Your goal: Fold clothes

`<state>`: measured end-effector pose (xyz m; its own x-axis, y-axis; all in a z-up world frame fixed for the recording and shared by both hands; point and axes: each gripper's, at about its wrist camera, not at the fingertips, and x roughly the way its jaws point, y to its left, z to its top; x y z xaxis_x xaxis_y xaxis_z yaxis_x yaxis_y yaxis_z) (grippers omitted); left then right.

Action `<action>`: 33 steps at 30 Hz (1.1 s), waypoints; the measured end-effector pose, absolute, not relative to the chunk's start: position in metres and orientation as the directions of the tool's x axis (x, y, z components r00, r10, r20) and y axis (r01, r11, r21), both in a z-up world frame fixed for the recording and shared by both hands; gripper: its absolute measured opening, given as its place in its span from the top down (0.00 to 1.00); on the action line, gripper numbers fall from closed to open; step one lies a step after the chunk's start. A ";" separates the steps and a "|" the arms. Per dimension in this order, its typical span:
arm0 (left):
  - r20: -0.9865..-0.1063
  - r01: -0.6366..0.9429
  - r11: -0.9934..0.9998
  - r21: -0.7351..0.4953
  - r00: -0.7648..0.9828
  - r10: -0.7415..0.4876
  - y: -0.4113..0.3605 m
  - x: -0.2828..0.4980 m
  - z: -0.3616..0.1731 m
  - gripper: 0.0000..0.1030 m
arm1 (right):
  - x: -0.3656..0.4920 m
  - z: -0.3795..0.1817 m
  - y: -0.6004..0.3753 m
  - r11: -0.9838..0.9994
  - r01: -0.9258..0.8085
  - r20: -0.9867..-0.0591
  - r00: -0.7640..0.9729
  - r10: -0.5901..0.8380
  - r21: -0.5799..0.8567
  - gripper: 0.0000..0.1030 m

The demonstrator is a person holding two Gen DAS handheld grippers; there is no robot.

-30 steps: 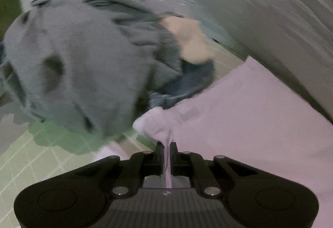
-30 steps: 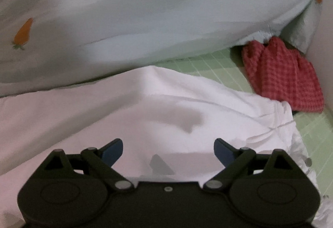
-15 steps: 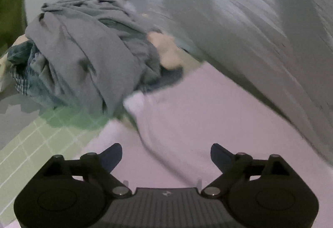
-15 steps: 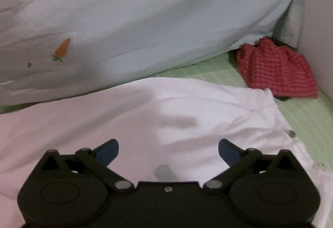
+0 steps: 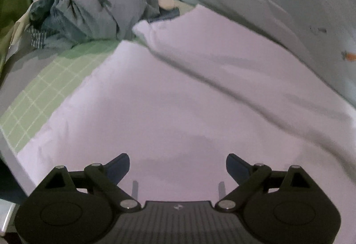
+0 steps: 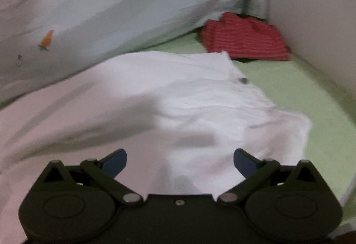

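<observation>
Both your claws – left claw (image 5: 178, 165) and right claw (image 6: 180, 160) – gape, released, above the pale pink cotton garment (image 5: 178, 99) lying doubled lengthwise ahead; crumpled grey clothes heap (image 5: 93, 5) far-left remains unfolded.

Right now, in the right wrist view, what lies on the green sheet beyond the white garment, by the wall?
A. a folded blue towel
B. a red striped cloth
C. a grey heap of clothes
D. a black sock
B: a red striped cloth lies crumpled past the white garment, beside the wall.
</observation>
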<state>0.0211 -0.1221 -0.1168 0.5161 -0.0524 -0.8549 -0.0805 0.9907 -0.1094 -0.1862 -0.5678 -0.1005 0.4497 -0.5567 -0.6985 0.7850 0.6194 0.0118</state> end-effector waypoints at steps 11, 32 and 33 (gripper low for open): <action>-0.879 -0.057 0.993 -0.102 0.472 -0.063 -0.139 -0.017 -0.125 0.09 | -0.234 -0.132 -0.575 0.556 0.830 -0.767 0.324 -0.554 -0.051 0.00; -0.890 -0.062 0.992 -0.108 0.451 -0.068 -0.147 -0.030 -0.131 0.09 | -0.219 -0.147 -0.564 0.557 0.830 -0.867 0.304 -0.394 0.038 0.23; -0.890 -0.066 0.992 -0.109 0.452 -0.067 -0.146 -0.030 -0.131 0.09 | -0.218 -0.143 -0.564 0.558 0.828 -0.870 0.309 -0.385 0.047 0.34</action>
<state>-0.0303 -0.1462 -0.1311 0.4515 -0.0671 -0.8897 -0.0665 0.9919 -0.1085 -0.2181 -0.5642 -0.1434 0.3091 -0.3851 -0.8696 0.8284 0.5581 0.0473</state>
